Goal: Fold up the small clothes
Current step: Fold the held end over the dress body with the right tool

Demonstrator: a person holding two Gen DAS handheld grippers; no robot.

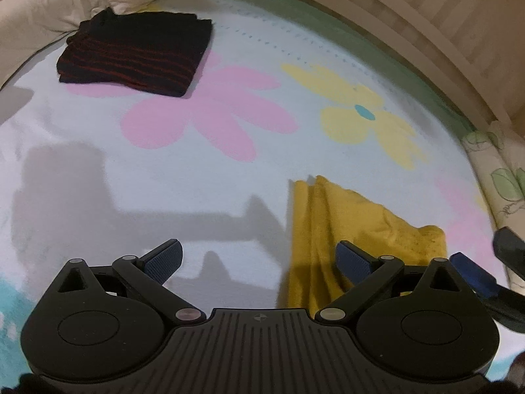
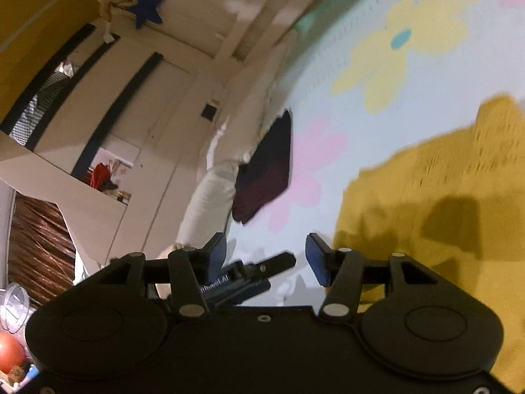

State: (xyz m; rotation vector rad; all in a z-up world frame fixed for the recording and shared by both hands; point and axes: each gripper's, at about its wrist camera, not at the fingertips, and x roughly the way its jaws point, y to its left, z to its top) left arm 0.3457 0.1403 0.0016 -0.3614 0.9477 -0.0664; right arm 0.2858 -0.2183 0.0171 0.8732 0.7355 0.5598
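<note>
Yellow garment (image 1: 344, 229) lies beside open, empty hand-held grippers.

A bed (image 1: 229, 170) carries everything, covered by a pale blue sheet printed with big pink and yellow flowers. In the left wrist view, a folded dark garment with red stripes (image 1: 137, 55) lies flat at about 11 o'clock, over the tip of a pink flower. A yellow cloth (image 1: 347, 226) lies rumpled at about 4 o'clock, well apart from it. Cream bedding (image 1: 49, 6), perhaps a pillow, lies along the far left edge, just beside the dark garment.
</note>
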